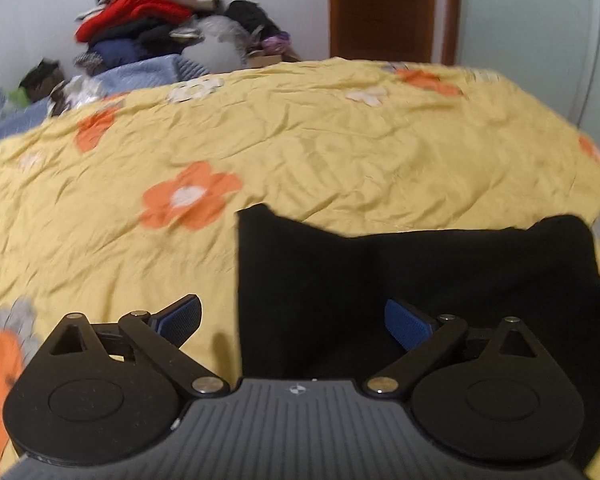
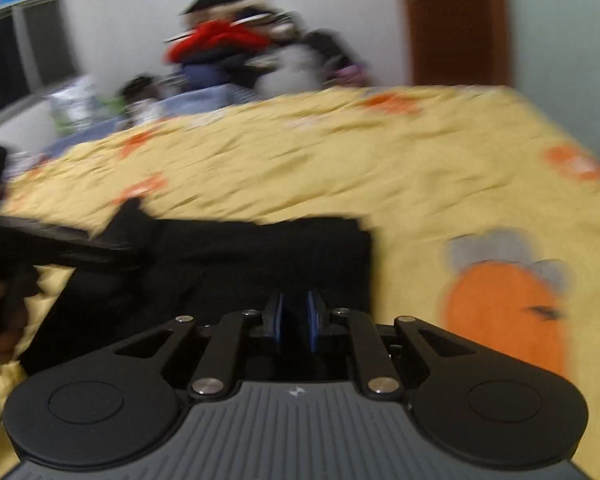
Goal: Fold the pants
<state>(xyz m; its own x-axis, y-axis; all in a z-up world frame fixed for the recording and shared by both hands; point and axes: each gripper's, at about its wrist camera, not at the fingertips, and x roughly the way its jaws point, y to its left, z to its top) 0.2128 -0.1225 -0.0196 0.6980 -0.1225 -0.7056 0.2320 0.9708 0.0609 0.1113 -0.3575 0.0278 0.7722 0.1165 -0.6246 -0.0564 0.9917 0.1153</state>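
The black pants (image 1: 420, 272) lie folded on the yellow flowered bedspread (image 1: 300, 136), near the bed's front edge. My left gripper (image 1: 294, 324) is open and empty, hovering over the pants' left edge, its left finger above the bedspread and its right finger above the cloth. In the blurred right wrist view the pants (image 2: 240, 256) lie ahead and left. My right gripper (image 2: 295, 322) has its blue pads close together over the pants' right part; I cannot tell whether cloth is pinched between them. The left gripper (image 2: 40, 240) shows dark at the left edge.
A heap of clothes (image 1: 160, 20) is piled behind the bed against the wall, with a blue quilt (image 1: 148, 72) below it. A brown door (image 1: 384, 8) stands at the back right. The bedspread (image 2: 420, 152) stretches far and right.
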